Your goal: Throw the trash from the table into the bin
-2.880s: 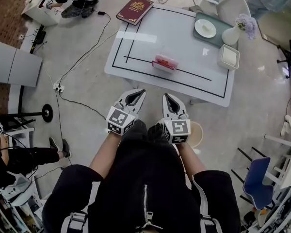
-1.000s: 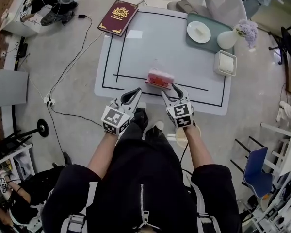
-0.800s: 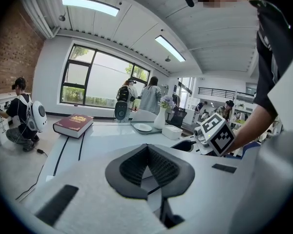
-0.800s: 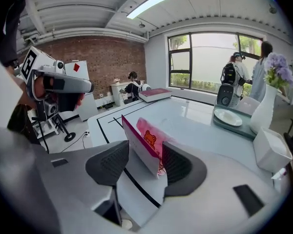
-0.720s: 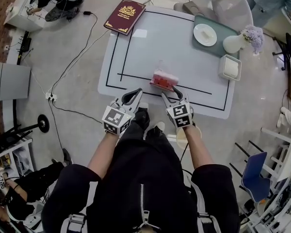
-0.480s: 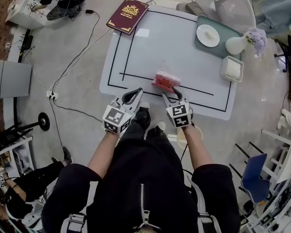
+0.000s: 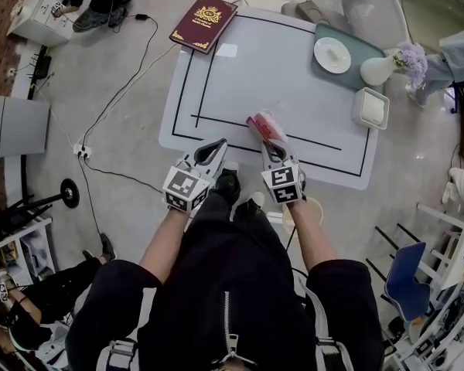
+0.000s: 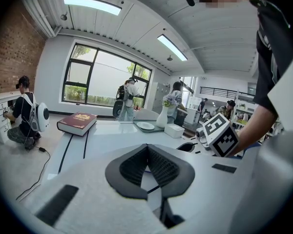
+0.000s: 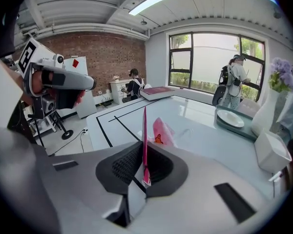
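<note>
You are in an open, loft-like lab or studio. Ahead of your right gripper [image 9: 143,152] stand a brick wall [image 9: 107,50] and tall black-framed windows [image 9: 210,62]; strip lights [image 8: 90,5] run above your left gripper [image 8: 147,152]. Left of it, cables [image 7: 131,90] and a power strip [image 7: 79,151] lie on the floor [image 7: 124,207], and other people wearing backpacks [image 8: 128,94] stand beyond it.

Green tray [image 7: 361,43]: white plate [image 7: 332,55] on it; flower vase [image 7: 377,71] at its corner; white box [image 7: 370,108] near; maroon book [image 7: 203,22] well left.
</note>
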The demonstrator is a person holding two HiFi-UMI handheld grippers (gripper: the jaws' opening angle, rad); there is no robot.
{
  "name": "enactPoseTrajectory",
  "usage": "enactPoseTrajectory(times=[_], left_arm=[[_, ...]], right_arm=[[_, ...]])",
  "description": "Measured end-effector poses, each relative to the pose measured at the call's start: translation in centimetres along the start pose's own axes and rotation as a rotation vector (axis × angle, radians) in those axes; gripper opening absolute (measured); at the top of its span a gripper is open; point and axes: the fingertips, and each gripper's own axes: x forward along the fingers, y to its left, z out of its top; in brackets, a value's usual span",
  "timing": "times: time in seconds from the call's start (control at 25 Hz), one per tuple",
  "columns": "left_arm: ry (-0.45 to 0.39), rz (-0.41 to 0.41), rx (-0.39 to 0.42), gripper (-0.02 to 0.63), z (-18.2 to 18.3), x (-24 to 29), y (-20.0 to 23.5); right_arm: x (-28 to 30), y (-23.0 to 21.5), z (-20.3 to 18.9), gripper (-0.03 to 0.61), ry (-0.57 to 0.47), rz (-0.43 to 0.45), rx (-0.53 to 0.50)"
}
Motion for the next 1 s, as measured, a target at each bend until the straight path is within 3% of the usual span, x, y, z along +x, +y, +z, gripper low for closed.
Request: enactPoseTrajectory(times=[0.4, 1.0], left_arm=[[0.003, -0.040, 0.006, 0.008, 0.0, 0.9, 0.2], [-0.009, -0.246, 0.073, 0.008, 3.3, 6.5, -0.6]], right_arm=[[-0.5, -0.1, 1.1, 0.015, -0.027, -0.033, 0.044], [-2.8, -4.1, 3.9, 0.015, -0.080, -0.207, 0.127]])
